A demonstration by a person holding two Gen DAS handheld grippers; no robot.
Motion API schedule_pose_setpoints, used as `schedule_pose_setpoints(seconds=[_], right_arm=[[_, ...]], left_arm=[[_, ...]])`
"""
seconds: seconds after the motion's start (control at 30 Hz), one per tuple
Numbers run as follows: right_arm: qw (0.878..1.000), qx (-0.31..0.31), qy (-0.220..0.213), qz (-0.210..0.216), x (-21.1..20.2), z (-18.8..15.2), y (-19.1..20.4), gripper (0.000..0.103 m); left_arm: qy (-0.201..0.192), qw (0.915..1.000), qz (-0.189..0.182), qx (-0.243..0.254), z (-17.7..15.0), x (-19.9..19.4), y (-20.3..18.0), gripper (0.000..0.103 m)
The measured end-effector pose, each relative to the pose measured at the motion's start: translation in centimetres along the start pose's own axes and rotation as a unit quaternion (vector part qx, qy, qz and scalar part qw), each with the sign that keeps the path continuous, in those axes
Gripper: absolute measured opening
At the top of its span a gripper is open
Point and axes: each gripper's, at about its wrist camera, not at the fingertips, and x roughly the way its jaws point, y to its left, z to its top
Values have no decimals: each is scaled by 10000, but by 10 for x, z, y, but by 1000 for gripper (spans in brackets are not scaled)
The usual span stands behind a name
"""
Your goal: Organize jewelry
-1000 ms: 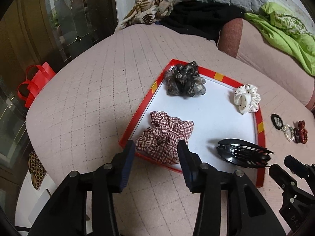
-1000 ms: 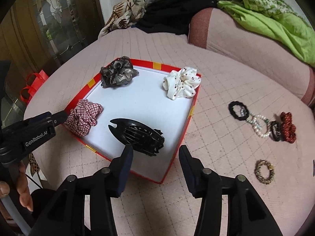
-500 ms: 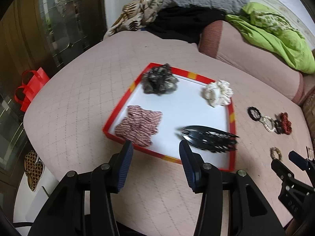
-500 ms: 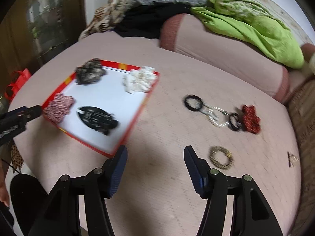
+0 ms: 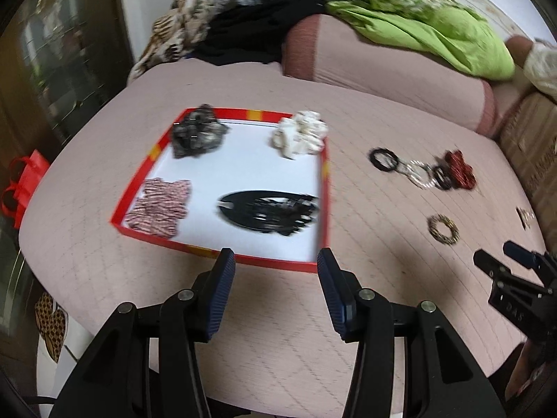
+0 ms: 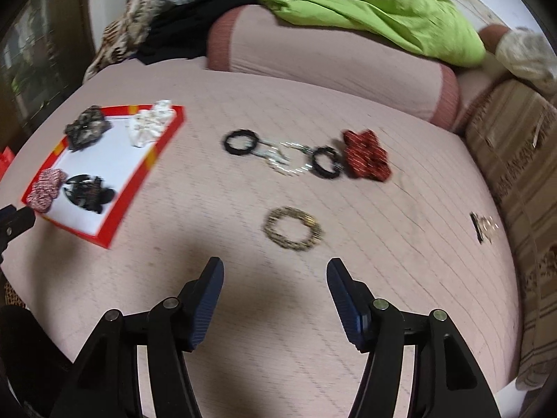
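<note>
Black hair clip [image 5: 268,212] motion-blurred, small clasp [image 6: 484,227] indistinct near edge

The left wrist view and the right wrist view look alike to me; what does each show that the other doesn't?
Only the left wrist view: the red bag at the left edge in full, and the right gripper seen from the side. Only the right wrist view: the striped cushion far right. Both show the red tray with three scrunchies and the black clip, the loose bracelets, the gold ring, and open, empty jaws.
</note>
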Motion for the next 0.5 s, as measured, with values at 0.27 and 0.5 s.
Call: schedule_pose_setpoints(seconds=[0.27, 0.5], right_arm=[[9981, 508, 184, -290, 14, -16, -68, 66], [9953, 890, 222, -305, 23, -22, -112, 66]], left_arm=[[143, 9988, -254, 383, -2, 13, -47, 49], [314, 9963, -477, 648, 1, 34, -89, 49]])
